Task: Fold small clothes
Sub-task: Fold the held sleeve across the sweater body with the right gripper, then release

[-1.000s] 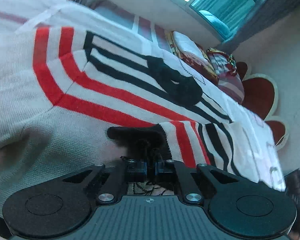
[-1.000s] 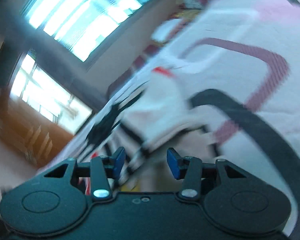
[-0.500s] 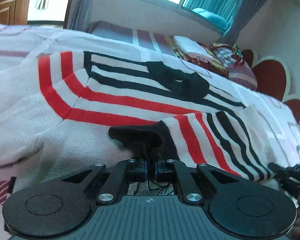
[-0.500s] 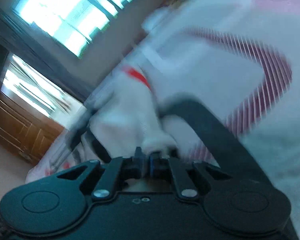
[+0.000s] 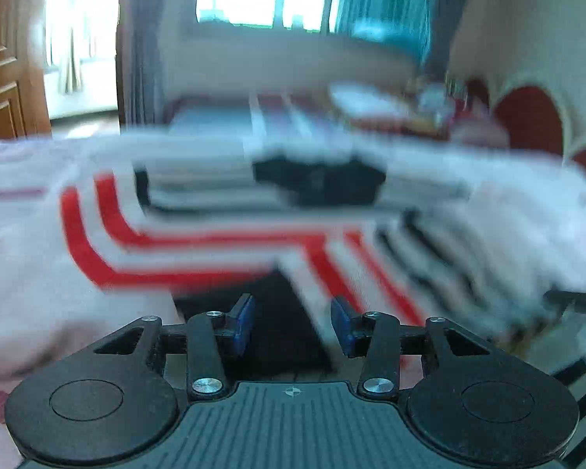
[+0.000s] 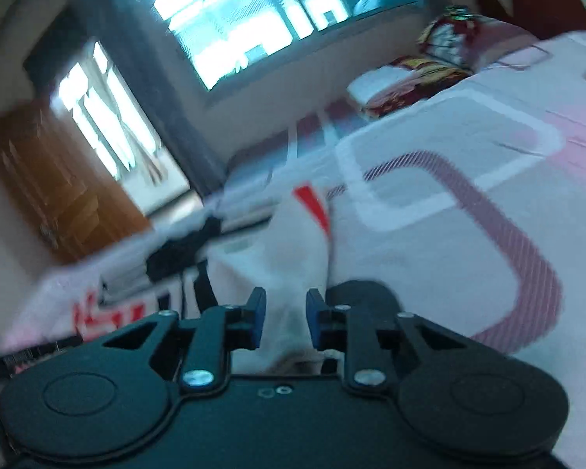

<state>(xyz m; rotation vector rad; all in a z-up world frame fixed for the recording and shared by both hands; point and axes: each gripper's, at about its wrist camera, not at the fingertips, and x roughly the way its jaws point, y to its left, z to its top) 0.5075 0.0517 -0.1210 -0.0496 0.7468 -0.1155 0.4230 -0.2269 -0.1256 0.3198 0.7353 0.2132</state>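
The soft, limp striped sweater (image 5: 222, 246) (best gripped at hems) lay between both opening tongs, left (image 5: 292, 326) and right (image 6: 286, 322).

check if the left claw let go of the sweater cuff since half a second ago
Yes. The left claw is opening, pads clear of the black cuff and backed off from the striped sweater.

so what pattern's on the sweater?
White knit sweater with red and black stripes and a black patch near the middle; the left wrist view shows it best, though blurred.
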